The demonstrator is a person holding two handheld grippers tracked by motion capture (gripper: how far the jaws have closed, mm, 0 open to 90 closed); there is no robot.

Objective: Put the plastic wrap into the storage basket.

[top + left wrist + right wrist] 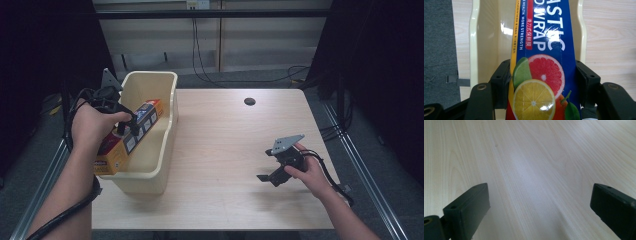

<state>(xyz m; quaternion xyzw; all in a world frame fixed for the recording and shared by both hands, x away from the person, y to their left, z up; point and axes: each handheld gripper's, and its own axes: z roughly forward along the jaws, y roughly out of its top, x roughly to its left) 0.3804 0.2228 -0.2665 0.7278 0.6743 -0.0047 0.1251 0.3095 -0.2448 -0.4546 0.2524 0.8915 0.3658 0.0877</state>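
Note:
A long plastic-wrap box (149,113), blue with citrus fruit pictures, leans at a slant in the cream plastic bin (171,107). Its far end is up near the bin's right wall and its near end sticks out over the front left rim. My left gripper (131,128) is shut on the box across its width. In the left gripper view both black jaws of my left gripper (544,72) press the sides of the box (544,37), with the bin's rim (473,37) beneath. My right gripper (267,177) rests low over the table's right part, open with nothing between its jaws; the right gripper (539,202) shows bare wood.
The bin stands at the left edge of the light wooden table (230,130). A dark round cable hole (249,101) sits near the table's far edge. Metal rails (365,165) run along both sides, and cables hang behind.

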